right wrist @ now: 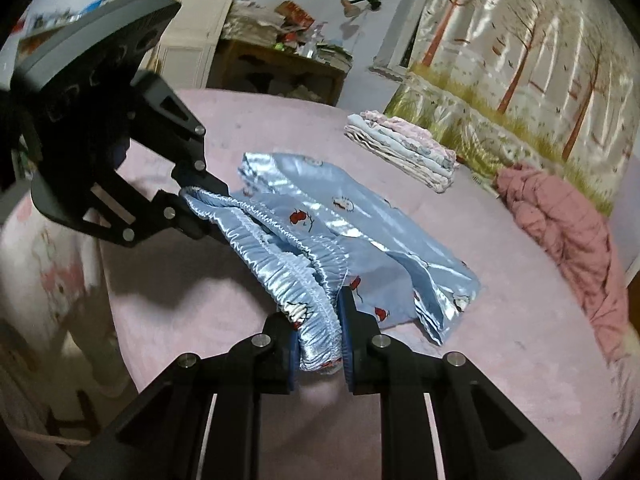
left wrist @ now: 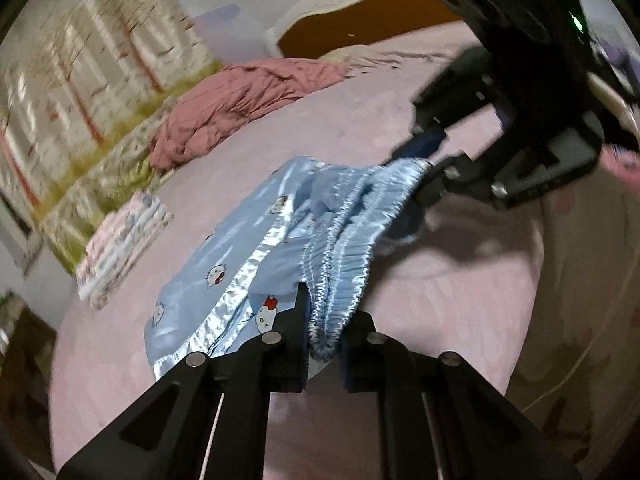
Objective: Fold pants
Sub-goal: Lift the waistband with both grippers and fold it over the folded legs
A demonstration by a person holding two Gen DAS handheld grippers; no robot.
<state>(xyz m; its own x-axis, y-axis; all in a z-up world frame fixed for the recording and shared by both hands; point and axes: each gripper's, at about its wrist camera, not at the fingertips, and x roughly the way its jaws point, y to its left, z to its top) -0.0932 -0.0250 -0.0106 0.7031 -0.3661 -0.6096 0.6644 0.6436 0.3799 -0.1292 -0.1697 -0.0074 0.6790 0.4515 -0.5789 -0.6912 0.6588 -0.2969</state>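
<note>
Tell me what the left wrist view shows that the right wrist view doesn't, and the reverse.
Only the left wrist view: the orange headboard with its white frame. Only the right wrist view: a cluttered wooden cabinet and a wall lamp. Both: the blue pants, waistband pinched in the left claw and right claw, the folded stack, pink quilt and pink bedsheet.

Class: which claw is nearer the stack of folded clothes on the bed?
Left. The left claw grips the pants waistband on the side facing the stack; the right claw grips its far end.
</note>
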